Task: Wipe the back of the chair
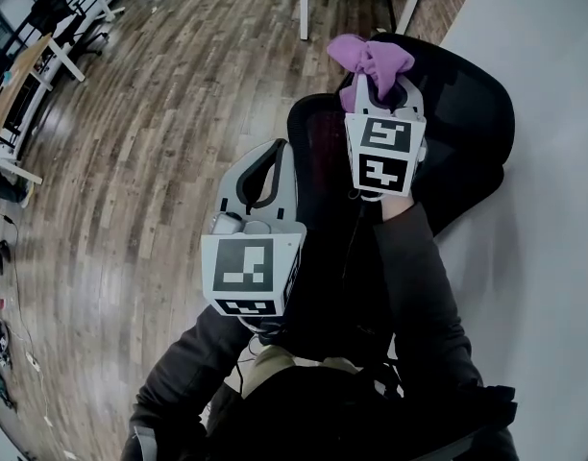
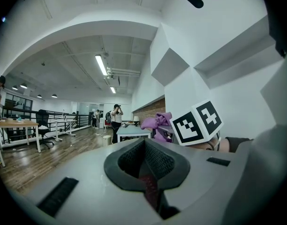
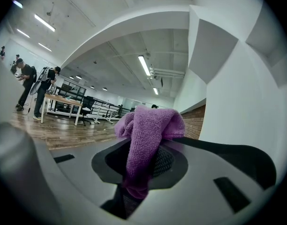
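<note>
Head view, chair: black, on the wooden floor beside the white wall. Its mesh back stands between the two grippers.
Head view, left gripper: held at the left edge of the mesh back, nothing in it.
Head view, right gripper: at the right edge of the mesh back, with a purple cloth bunched out of its tip.
Left gripper view, left gripper: jaws pressed together, nothing between them.
Left gripper view, beyond: the purple cloth and the right gripper's marker cube are to the right. A person stands far off by a table.
Right gripper view, right gripper: jaws clamped on the purple cloth, which folds over above them.
Right gripper view, chair: a black curve just behind the purple cloth, to the right. Whether they touch cannot be told.
</note>
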